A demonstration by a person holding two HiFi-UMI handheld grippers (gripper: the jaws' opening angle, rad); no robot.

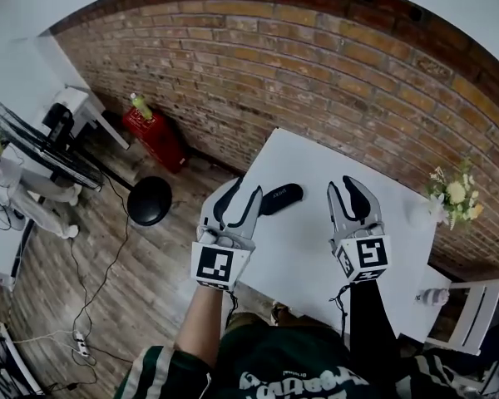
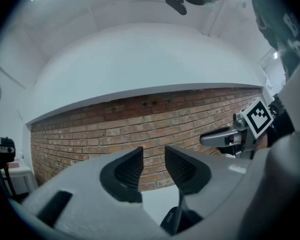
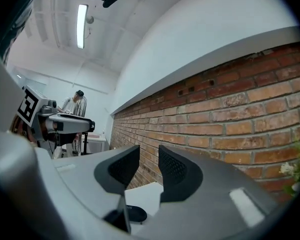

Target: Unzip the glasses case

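Backdrop: red brick wall point(image 1: 316, 73) behind a white worktop point(image 1: 316, 264); plank floor, black stool point(image 1: 149, 199) and red box point(image 1: 154, 135) off at 9 o'clock, flowers point(image 1: 453, 194) at the worktop's 3 o'clock corner.

Task object: dark oval glasses case point(image 1: 280, 197) point(image 2: 172, 219) point(image 3: 130, 213), flat on the worktop toward its far end at 11 o'clock, not far from the edge. Zip and pull too small to make out.

Left hand: left gripper point(image 1: 241, 196) point(image 2: 152, 166) held level, jaws apart, only brick showing between them, nothing gripped. Case just beside its right jaw, at 3 o'clock in the head view and low under the jaws in the left gripper view.

Right hand: right gripper point(image 1: 349, 191) point(image 3: 149, 166) also level, jaws parted by a narrower gap, empty. Case near, at 9 o'clock.

Stage: probably the approach; no hold yet on case or zip.

Risk: a light case with nothing pinning it, likely to skid toward the nearby edge if nudged by a jaw or tugged by the zip alone. Small pull easy to miss, with fabric pinched instead. Level jaws riding above the case, so a clumsy drop could knock it aside.
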